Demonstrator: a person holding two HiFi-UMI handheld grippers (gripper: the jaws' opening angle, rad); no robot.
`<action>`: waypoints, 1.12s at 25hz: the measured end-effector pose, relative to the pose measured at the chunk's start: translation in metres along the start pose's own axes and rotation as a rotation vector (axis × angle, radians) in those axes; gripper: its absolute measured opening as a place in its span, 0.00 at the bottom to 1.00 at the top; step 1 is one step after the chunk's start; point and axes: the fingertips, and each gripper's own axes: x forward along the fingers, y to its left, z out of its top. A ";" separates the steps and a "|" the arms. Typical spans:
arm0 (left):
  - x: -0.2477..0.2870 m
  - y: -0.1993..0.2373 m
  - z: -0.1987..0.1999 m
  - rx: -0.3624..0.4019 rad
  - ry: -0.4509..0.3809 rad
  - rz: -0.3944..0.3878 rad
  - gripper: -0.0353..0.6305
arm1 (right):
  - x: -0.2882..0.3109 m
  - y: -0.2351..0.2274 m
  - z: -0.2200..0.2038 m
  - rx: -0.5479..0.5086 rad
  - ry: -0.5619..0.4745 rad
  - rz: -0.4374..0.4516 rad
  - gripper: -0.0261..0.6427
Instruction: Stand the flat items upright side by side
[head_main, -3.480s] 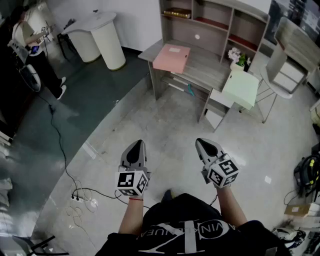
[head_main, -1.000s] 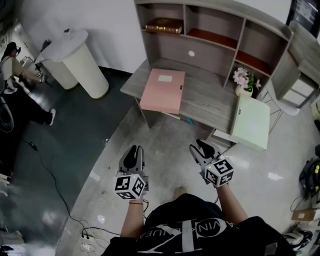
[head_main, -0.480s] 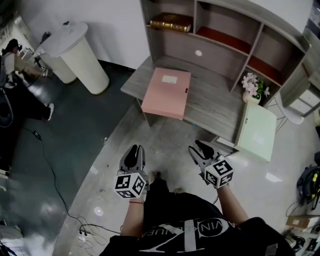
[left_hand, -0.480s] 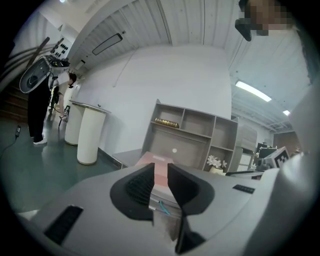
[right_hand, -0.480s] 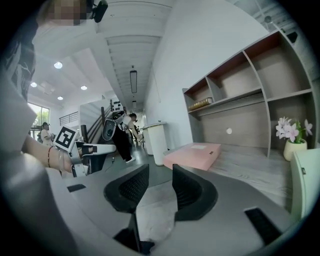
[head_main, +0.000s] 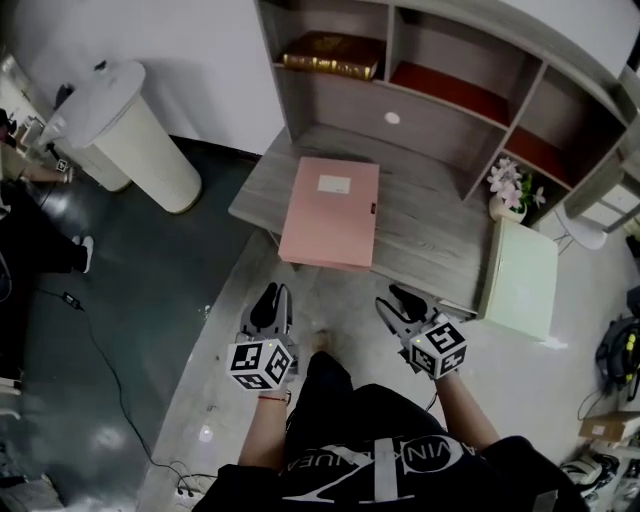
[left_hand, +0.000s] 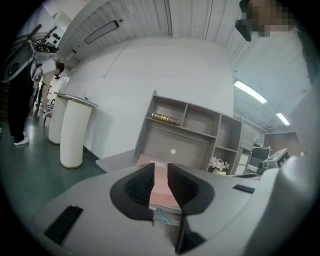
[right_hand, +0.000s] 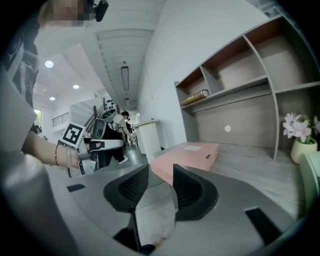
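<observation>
Two flat files, both lying flat on the grey desk (head_main: 420, 235).

- White round pedestal (head_main: 130, 130): far left, off the desk, on the dark floor.
- Left gripper (head_main: 270, 293): held over the floor just short of the desktop's front edge. Claw parted by a narrow slit, with nothing in it.
- Pink file (head_main: 330, 212): at the desktop's front left, label side up, its near edge overhanging the front edge.
- Brown book (head_main: 335, 53): flat in the upper left shelf compartment.
- Right gripper (head_main: 397, 297): before the front edge. Claw spread somewhat wider, empty.
- Flower pot (head_main: 505, 190): near the desktop's right edge, towards the back.
- Pale green file (head_main: 520, 265): on the desktop's right end, overhanging the front right corner.
</observation>
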 end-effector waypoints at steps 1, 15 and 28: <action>0.009 0.003 0.003 0.002 0.006 -0.013 0.15 | 0.008 -0.005 0.002 0.015 0.002 -0.009 0.28; 0.097 0.088 -0.014 -0.073 0.146 -0.051 0.15 | 0.097 -0.044 -0.005 0.121 0.107 -0.104 0.30; 0.170 0.103 -0.076 -0.262 0.434 -0.257 0.48 | 0.145 -0.102 -0.031 0.337 0.203 -0.339 0.45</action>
